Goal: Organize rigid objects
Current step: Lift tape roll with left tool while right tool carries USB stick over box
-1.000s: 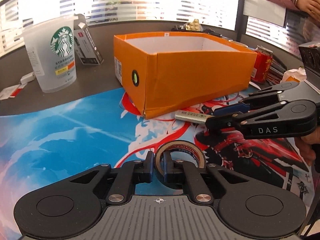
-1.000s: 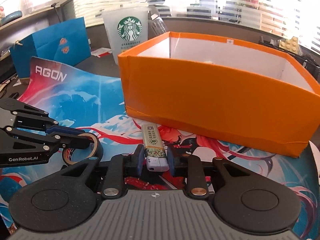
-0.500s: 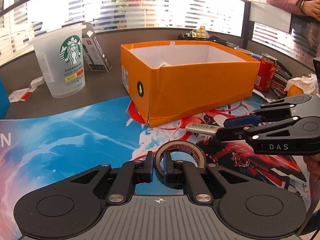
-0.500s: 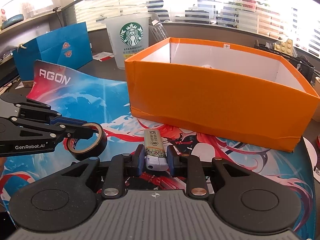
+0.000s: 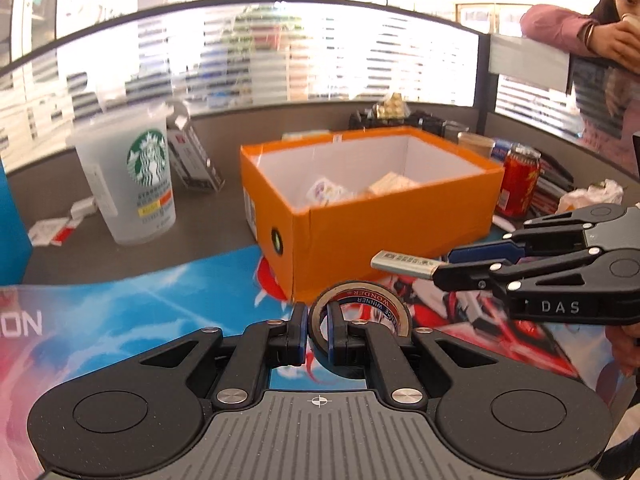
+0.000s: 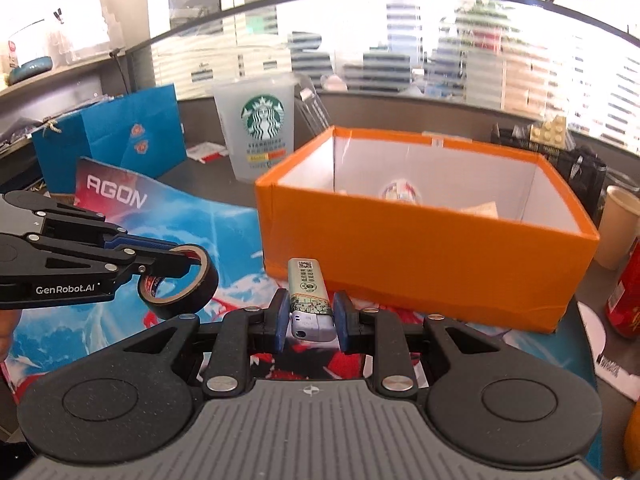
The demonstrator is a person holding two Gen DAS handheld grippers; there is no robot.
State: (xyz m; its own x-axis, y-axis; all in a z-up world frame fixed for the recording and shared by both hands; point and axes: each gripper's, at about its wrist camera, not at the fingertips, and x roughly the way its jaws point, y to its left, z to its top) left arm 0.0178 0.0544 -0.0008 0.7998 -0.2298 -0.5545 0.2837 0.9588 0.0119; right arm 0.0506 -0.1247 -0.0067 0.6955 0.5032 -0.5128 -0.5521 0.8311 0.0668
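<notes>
Left wrist view: the left claw [image 5: 318, 334] is pinched tight on the wall of a tape roll [image 5: 362, 314], one finger outside the ring and one inside it. The roll hangs clear of the mat [image 5: 132, 312], which lies on the grey table [image 5: 208, 232]. Ahead stands the orange box [image 5: 384, 236], open at the top, with a few small pale items lying on its white floor. A Starbucks cup [image 5: 134, 184] stands to the box's left, with a small carton [image 5: 196, 160] leaning just behind it. A red can [image 5: 518, 186] stands beside the box's right end. From the right edge the right claw [image 5: 440, 262] reaches in, holding a lighter [image 5: 404, 264] that points toward the box's near wall and is off the mat. A person [image 5: 576, 36] in a pink sleeve leans on a partition at far right.

Right wrist view: the right claw [image 6: 310, 320] is narrowed onto the lighter [image 6: 308, 300], its blue pads pressing both sides near the metal cap end; the printed body sticks out forward toward the box [image 6: 432, 252]. The lighter is held above the mat [image 6: 192, 224], just short of the box's near wall. At left the left claw [image 6: 182, 256] holds the tape roll [image 6: 180, 284] in the air, well apart from the box. The cup [image 6: 260, 136] stands behind the box's left corner, and a blue bag [image 6: 116, 136] stands further left. A paper cup [image 6: 618, 224] and the can [image 6: 628, 296] are at the right edge.
</notes>
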